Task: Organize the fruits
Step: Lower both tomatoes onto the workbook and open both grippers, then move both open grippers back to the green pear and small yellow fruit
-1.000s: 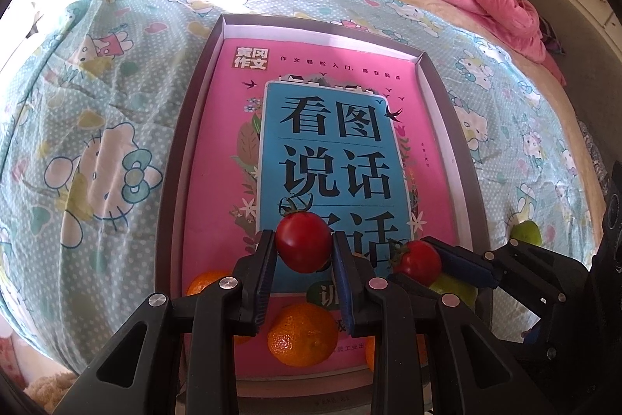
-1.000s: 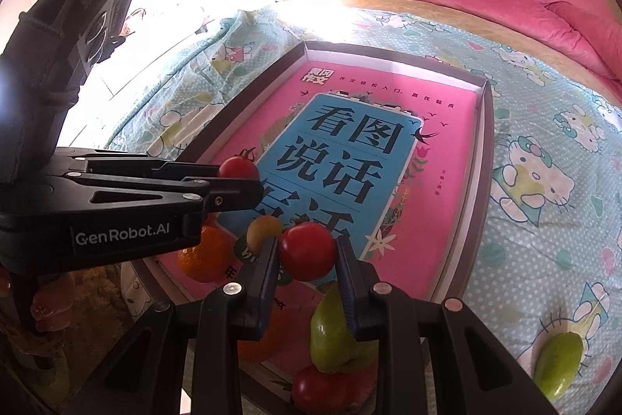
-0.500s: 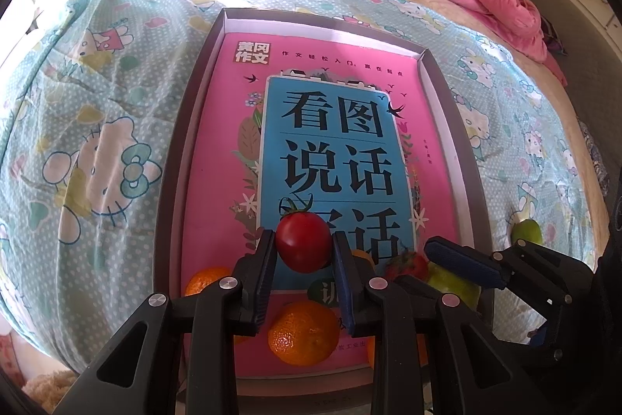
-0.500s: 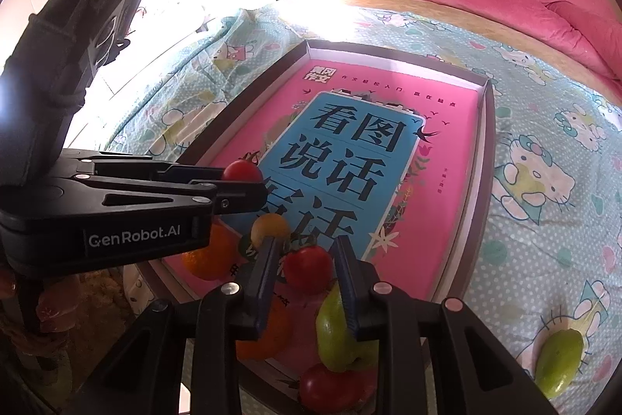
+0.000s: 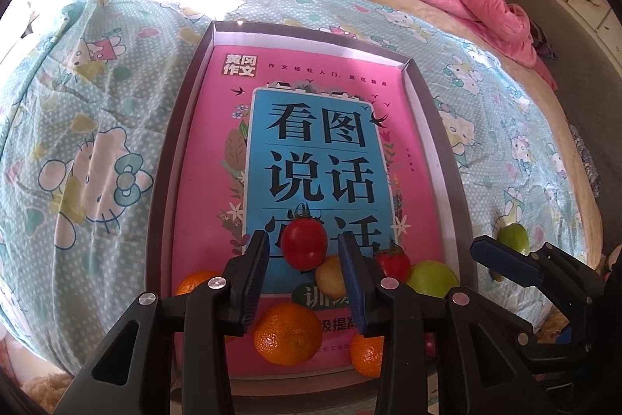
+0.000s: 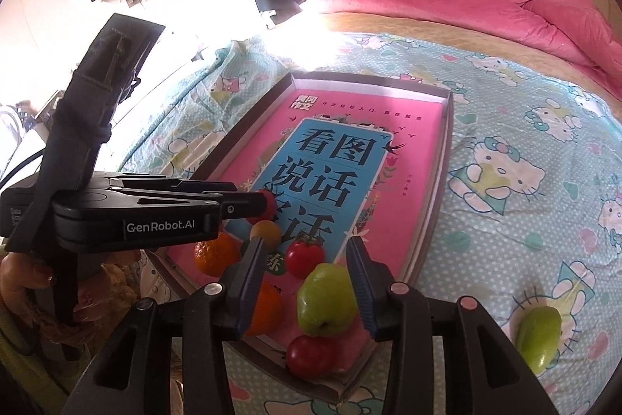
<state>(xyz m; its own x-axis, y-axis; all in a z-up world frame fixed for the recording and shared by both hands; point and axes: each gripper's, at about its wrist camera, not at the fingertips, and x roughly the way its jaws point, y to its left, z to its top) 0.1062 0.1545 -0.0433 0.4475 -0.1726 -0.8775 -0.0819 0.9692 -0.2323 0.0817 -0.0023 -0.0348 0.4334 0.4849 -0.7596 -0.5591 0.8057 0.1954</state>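
Observation:
A grey box on the bed holds a pink and blue book with fruit along its near end. My left gripper has its jaws opening around a red tomato, with a gap showing on both sides. The right wrist view shows that tomato at the left gripper's fingertips; whether it rests on the book is unclear. My right gripper hangs above the box's near end with opening jaws that grip nothing. Below them lie a red tomato and a green fruit.
Oranges, a small yellow tomato and another red tomato also lie in the box. One green fruit sits on the patterned sheet to the right. A pink quilt lies at the far end.
The right gripper let go of its red tomato, which now lies on the book, and the gripper rose and drew back. The left jaws have parted from their tomato.

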